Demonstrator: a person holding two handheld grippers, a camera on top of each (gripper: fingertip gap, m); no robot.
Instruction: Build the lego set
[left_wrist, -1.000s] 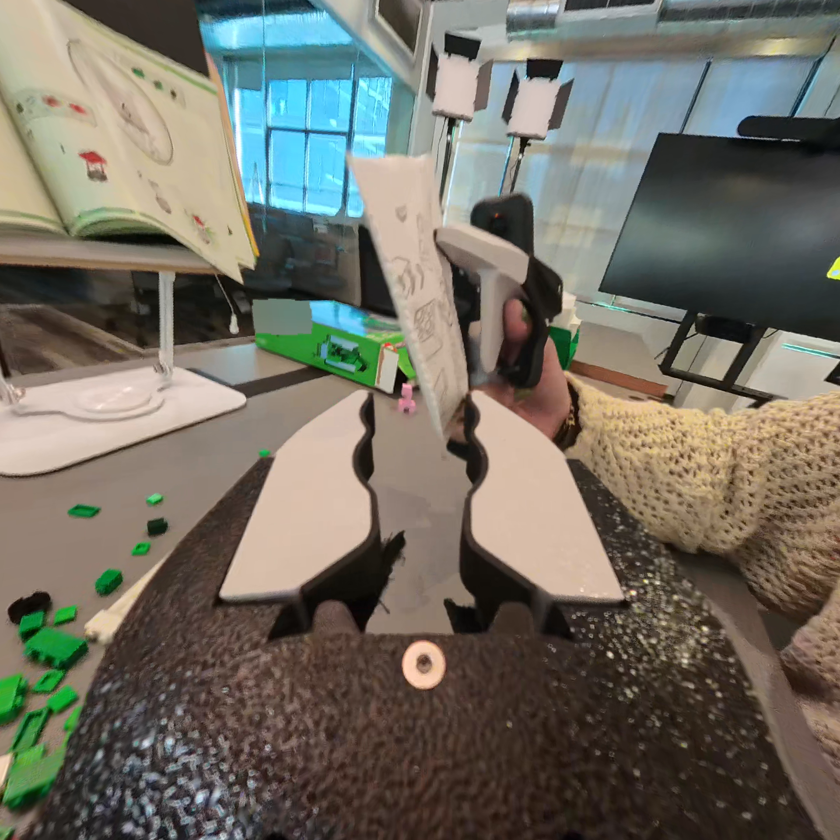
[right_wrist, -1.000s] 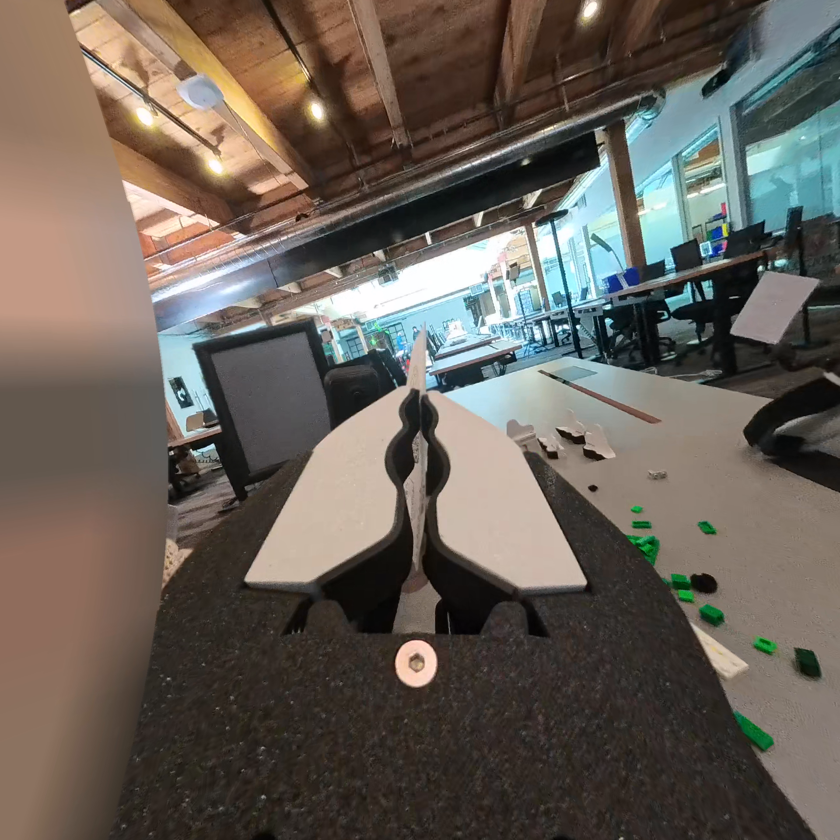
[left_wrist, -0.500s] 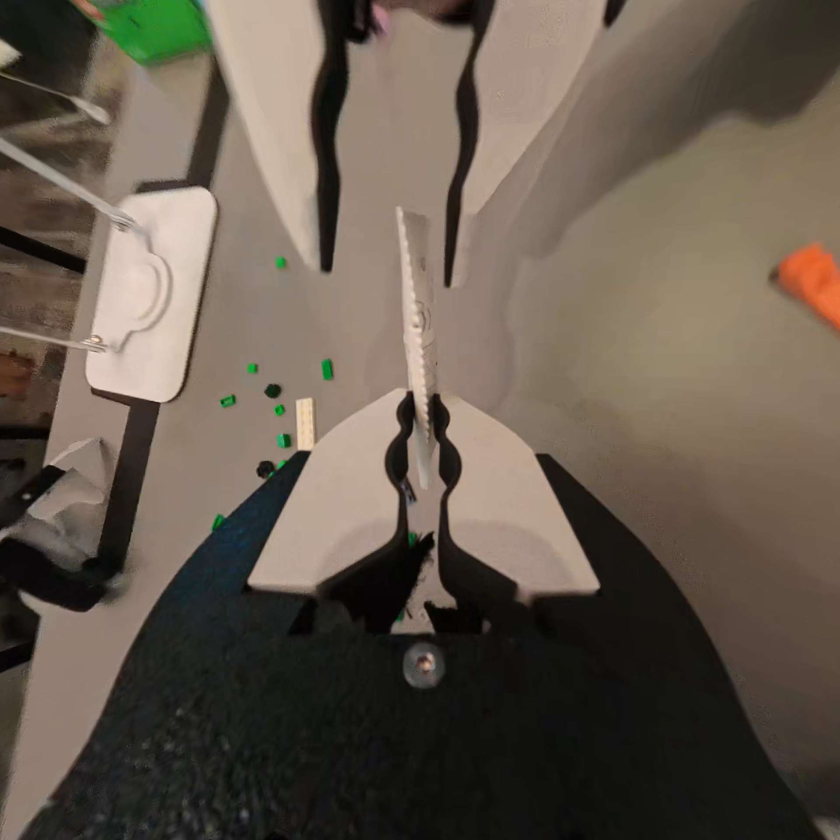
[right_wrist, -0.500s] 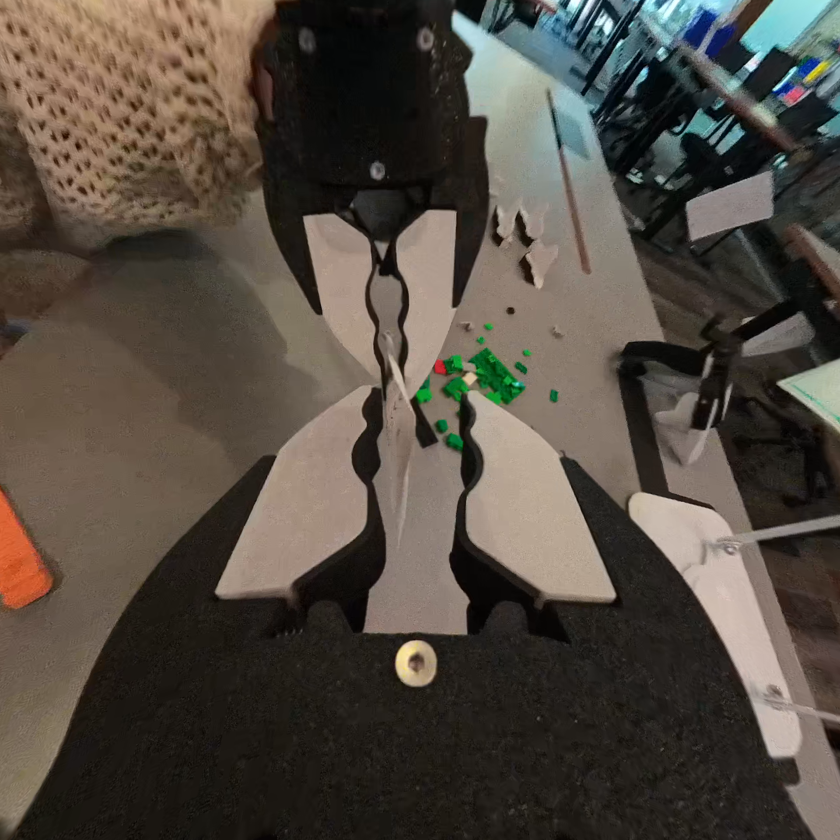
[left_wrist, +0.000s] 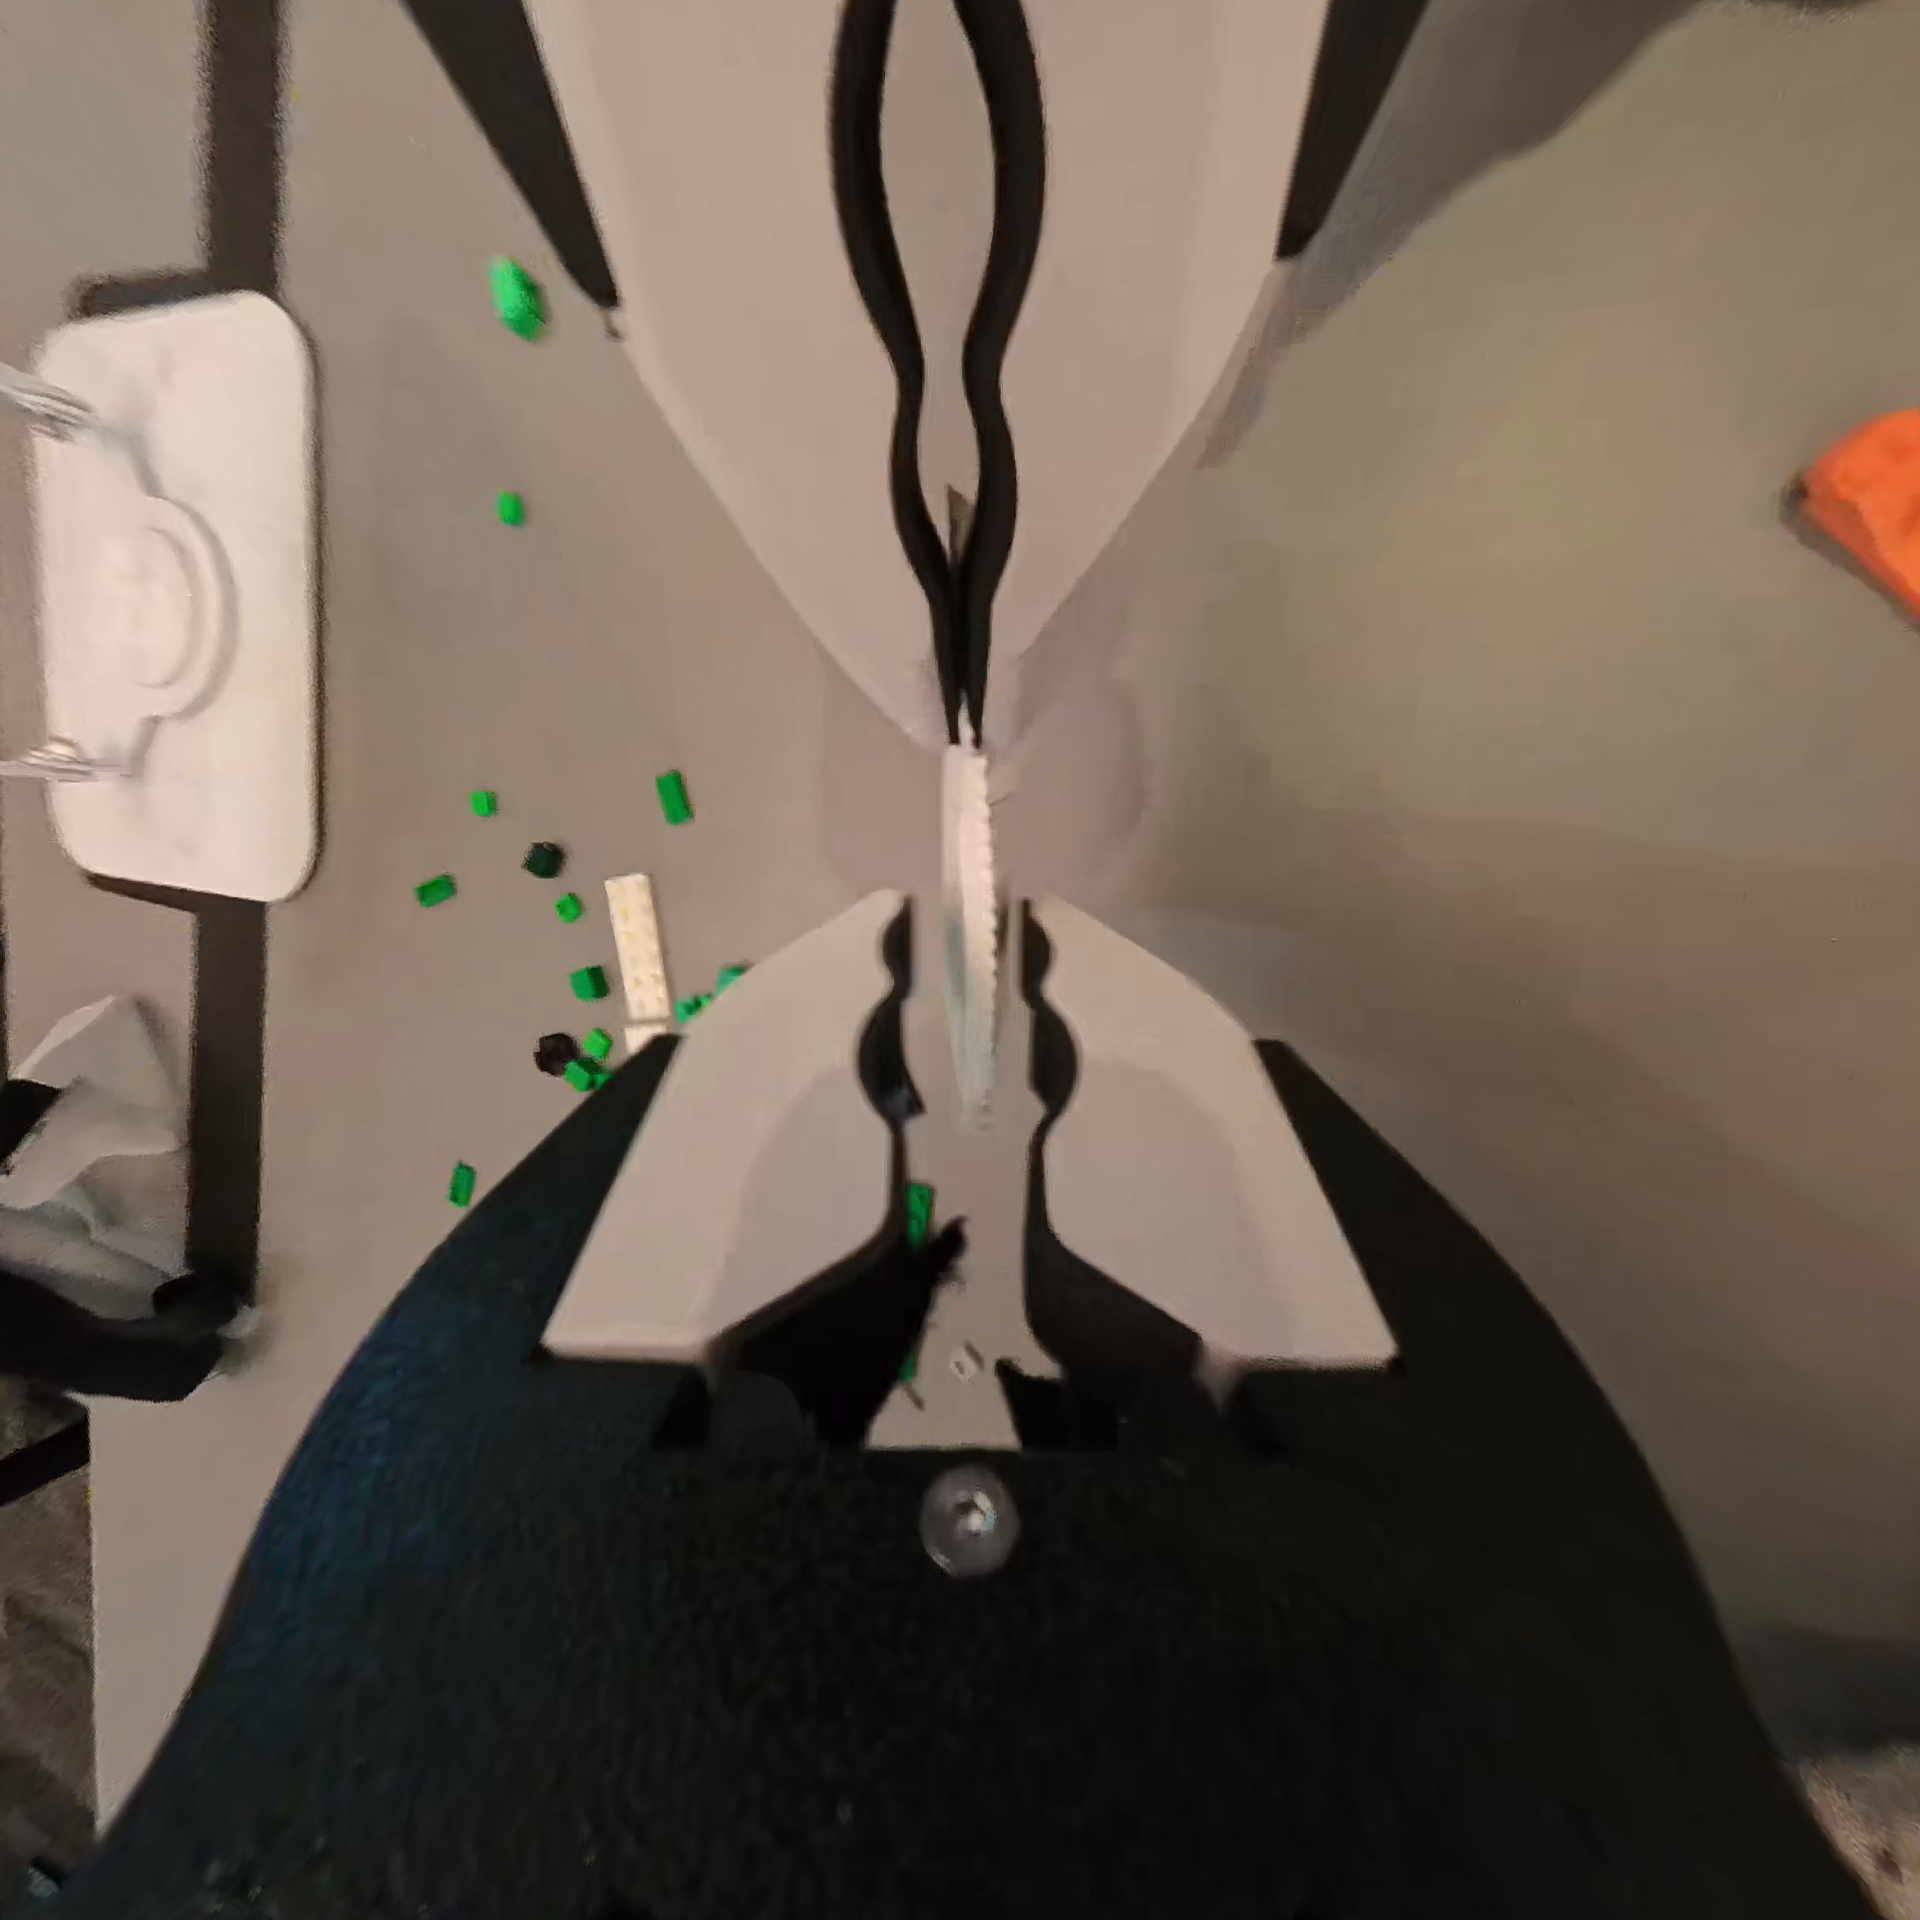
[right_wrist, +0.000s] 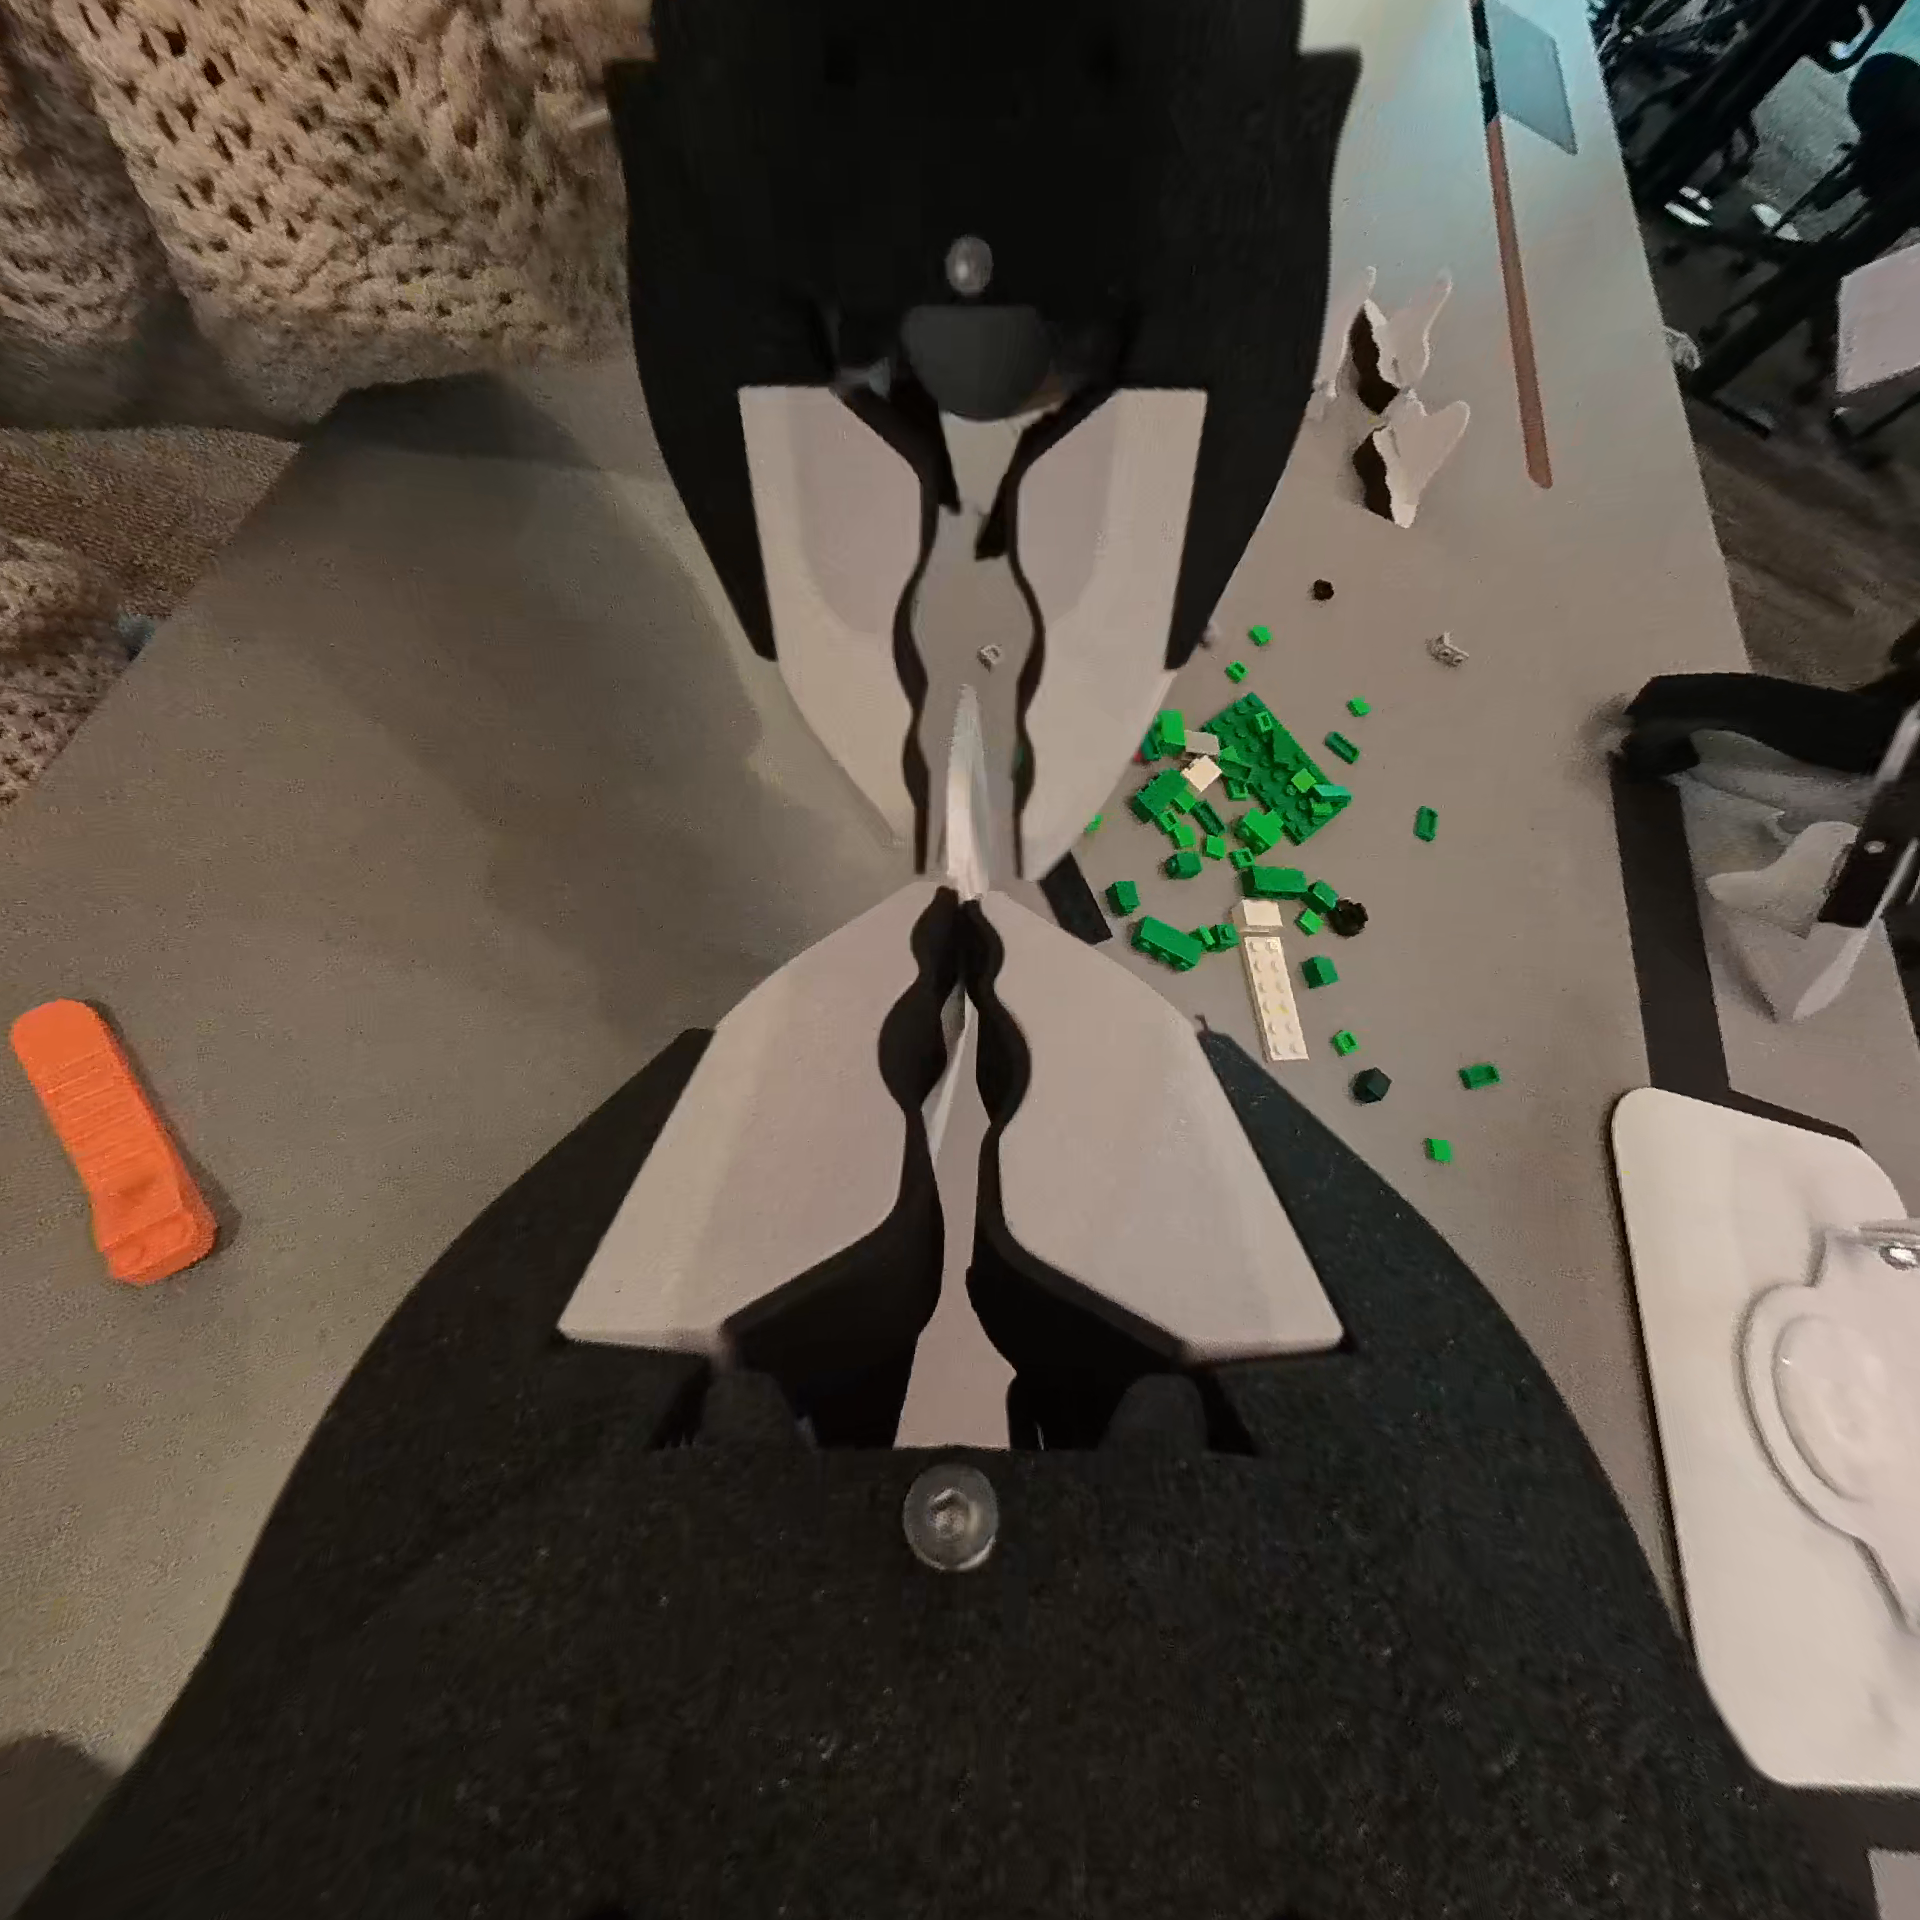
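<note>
Above grey table (right_wrist: 416, 727), right gripper (right_wrist: 961, 914) is pinching thin, flimsy paper bag (left_wrist: 966, 935) edge-on, while left gripper (left_wrist: 966, 914), fingers parted, is straddling its serrated end.

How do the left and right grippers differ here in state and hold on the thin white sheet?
The right gripper is shut on the thin white sheet; the left gripper is open, with gaps either side of it. The right grips one end; the left only brackets the other end. Both face each other tip to tip above the table.
</note>
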